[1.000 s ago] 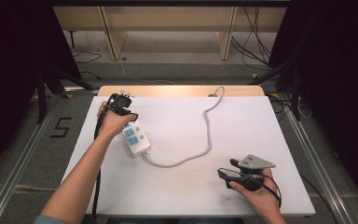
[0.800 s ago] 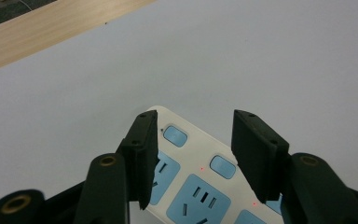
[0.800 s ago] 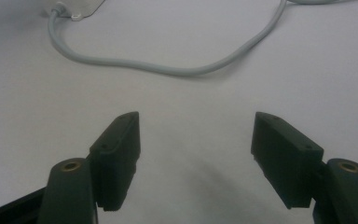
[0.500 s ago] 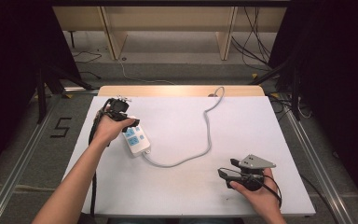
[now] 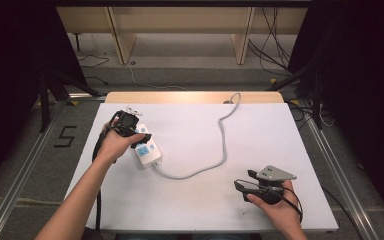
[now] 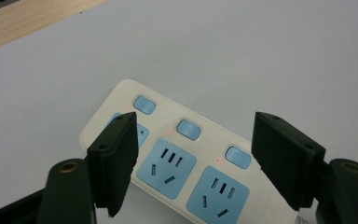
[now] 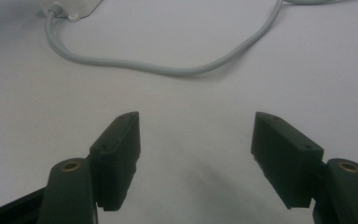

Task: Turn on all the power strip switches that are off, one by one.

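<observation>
Two hand-held grippers are mine here. From the high view, my left hand-held gripper point(image 5: 139, 134) sits at the far end of the white power strip point(image 5: 146, 150), which lies on the left part of the white surface point(image 5: 260, 135), well in from the surface's left edge. The strip's grey cable point(image 5: 223, 145) curls right of the strip and runs off the far edge. My right hand-held gripper point(image 5: 245, 181) rests well right of the strip, nearer the front edge, with bare surface between it and the strip. Beyond the far edge, a grey floor point(image 5: 190, 75) and wooden shelf legs.

In the left gripper view, my left hand-held gripper point(image 6: 196, 158) has just been opening its jaws; they stand wide over the power strip point(image 6: 177, 158), not pressing it, blue sockets and buttons showing between them.

In the right gripper view, my right hand-held gripper point(image 7: 196, 158) is spread apart over bare surface point(image 7: 191, 102), holding nothing. The cable point(image 7: 168, 69) loops beyond it, leading up to the strip's end point(image 7: 72, 7).
</observation>
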Demonstrator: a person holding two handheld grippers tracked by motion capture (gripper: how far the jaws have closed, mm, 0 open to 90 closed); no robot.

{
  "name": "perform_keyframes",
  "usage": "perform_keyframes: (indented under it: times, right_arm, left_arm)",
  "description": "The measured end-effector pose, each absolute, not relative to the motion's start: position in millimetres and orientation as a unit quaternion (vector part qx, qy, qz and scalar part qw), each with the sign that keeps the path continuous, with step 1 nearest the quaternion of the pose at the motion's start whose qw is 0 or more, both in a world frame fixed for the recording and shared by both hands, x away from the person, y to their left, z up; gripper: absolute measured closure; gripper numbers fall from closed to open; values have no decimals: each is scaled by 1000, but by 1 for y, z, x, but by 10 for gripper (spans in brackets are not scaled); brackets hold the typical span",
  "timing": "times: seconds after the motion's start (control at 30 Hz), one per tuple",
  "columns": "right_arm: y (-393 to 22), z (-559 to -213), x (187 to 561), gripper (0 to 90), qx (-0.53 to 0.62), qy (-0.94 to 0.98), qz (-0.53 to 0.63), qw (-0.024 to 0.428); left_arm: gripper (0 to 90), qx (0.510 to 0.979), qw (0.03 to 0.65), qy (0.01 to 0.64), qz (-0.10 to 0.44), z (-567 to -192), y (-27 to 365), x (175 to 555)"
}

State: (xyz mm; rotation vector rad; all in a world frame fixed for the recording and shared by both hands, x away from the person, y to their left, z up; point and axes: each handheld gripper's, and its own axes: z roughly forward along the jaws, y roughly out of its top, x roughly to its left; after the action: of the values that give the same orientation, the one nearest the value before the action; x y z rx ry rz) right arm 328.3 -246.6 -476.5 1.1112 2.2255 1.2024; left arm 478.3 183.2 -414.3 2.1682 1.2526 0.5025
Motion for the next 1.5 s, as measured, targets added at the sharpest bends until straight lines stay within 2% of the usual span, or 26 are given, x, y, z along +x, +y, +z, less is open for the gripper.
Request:
perform_keyframes:
  times: [0.33, 0.77, 1.3, 1.5]
  right_arm:
    - [-247, -476, 328, 338, 396, 791, 427, 189]
    - [-249, -476, 329, 338, 398, 790, 426, 190]
    - [-248, -476, 328, 338, 397, 791, 425, 189]
    - [-248, -476, 328, 338, 398, 791, 425, 190]
  left_arm:
    - [286, 821, 292, 451, 195, -415, 186, 461]
    - [255, 819, 330, 430, 185, -424, 195, 437]
    - [245, 816, 383, 385, 197, -444, 199, 379]
    - [249, 822, 377, 376, 201, -453, 201, 364]
